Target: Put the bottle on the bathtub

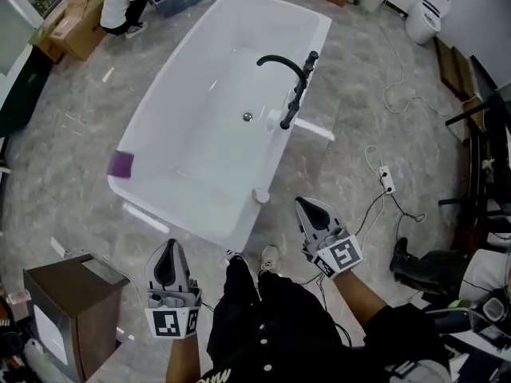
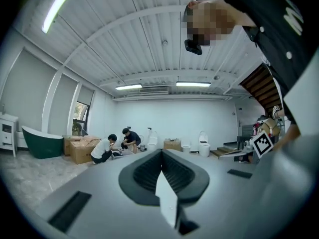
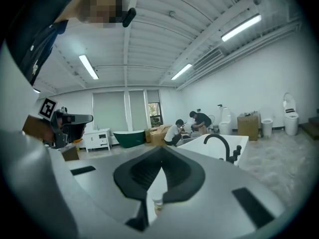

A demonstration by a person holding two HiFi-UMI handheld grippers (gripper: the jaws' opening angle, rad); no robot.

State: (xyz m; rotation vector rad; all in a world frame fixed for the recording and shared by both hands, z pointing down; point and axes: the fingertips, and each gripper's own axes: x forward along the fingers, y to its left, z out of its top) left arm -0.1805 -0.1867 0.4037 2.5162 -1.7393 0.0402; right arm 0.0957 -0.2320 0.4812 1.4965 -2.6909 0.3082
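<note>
The left gripper [image 1: 169, 250] has its two fingers pressed together. Nothing is between them. The right gripper [image 1: 307, 207] has its fingers pressed together too, and they hold nothing.

The bottle [image 1: 261, 195] is small and white. It stands up on the near corner of the bathtub [image 1: 200, 214], on the rim. It is just in front of the right fingers and lower than them, and it does not touch them. In the right gripper view the bottle shows small in the gap under the closed fingertips. It is farther from the left fingers, in front of them and off to their right.

The bathtub is big and white. It lies out in front of both pairs of fingers. A black tap [image 1: 291, 78] curves over the tub's side, well past the right fingers. A purple thing [image 1: 120, 163] sits on the rim at the tub's other near corner, in front of the left fingers and off to their left.

A brown box [image 1: 72, 294] stands on the floor just to the left of the left fingers. A white cable with a plug strip [image 1: 387, 180] lies on the floor to the right of the right fingers. Far past the tub, a person [image 1: 124, 2] crouches by some cardboard boxes
</note>
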